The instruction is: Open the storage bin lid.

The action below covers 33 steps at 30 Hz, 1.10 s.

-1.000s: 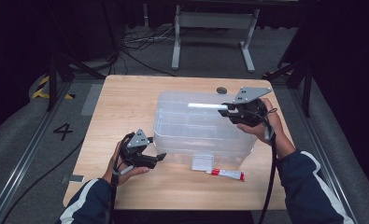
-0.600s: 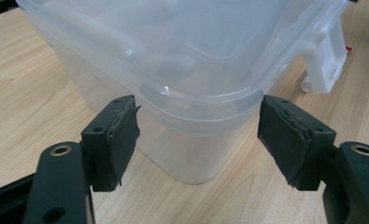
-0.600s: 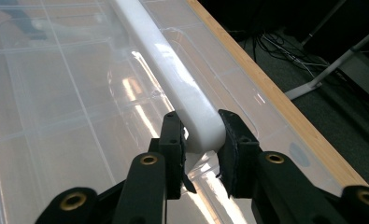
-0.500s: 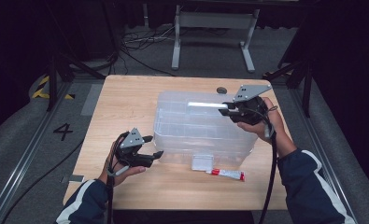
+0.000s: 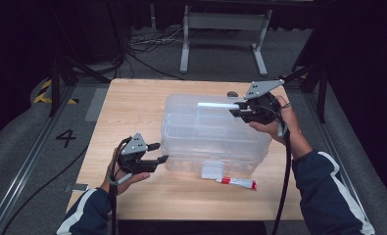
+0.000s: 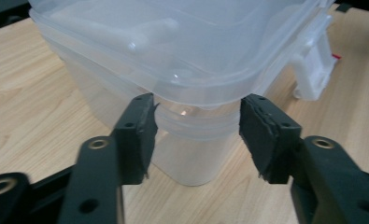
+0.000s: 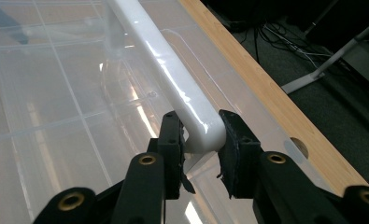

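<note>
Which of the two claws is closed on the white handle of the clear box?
The right claw: it grips the white handle. The left claw straddles a corner.

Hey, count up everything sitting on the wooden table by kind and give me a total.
Clear plastic storage box with white handle: 1
Small clear plastic packet: 1
Red-and-white tube: 1
Small dark round thing at the far edge: 1
Total: 4
</note>
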Motion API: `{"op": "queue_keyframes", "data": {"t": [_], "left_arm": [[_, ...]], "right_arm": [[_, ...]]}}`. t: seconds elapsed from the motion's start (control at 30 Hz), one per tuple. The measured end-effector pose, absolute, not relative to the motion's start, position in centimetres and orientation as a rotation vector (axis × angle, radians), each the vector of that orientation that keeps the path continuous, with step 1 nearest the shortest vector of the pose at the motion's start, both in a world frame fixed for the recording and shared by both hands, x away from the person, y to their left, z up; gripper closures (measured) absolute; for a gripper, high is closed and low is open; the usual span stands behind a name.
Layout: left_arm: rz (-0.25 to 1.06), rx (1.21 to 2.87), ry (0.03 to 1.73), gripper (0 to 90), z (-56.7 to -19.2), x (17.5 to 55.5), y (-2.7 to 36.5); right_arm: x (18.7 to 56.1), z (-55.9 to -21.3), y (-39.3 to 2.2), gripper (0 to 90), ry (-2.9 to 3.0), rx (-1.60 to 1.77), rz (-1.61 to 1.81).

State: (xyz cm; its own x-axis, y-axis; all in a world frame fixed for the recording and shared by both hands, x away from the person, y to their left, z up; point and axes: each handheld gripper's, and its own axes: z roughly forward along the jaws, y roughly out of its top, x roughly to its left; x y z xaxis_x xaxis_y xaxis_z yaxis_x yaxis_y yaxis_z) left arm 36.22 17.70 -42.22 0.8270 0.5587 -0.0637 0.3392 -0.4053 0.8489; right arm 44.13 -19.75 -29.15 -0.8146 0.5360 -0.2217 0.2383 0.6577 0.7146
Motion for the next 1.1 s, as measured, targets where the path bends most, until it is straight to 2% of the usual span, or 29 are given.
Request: {"op": "queue_keyframes", "data": {"t": [0.23, 0.63, 0.77, 0.9, 1.1], "left_arm": [[0.262, 1.997, 0.672, 56.4, -41.7, 36.5, 17.6], [0.363, 1.975, 0.731, 84.7, -41.6, 36.7, 17.3], [0.381, 1.964, 0.723, 87.6, -41.3, 36.8, 17.4], [0.384, 1.953, 0.709, 89.6, -41.0, 37.1, 17.5], [0.388, 1.973, 0.699, 89.7, -41.0, 37.4, 17.5]], "right_arm": [[44.9, -28.3, -19.6, 71.3, 2.474, 0.619, 0.947], [45.0, -27.7, -19.0, 70.4, 2.468, 0.623, 0.88], [45.1, -27.6, -18.9, 69.9, 2.449, 0.628, 0.872], [44.7, -27.1, -19.0, 65.0, 2.391, 0.62, 0.882], [43.4, -26.4, -19.9, 65.4, 2.32, 0.614, 0.947]]}}
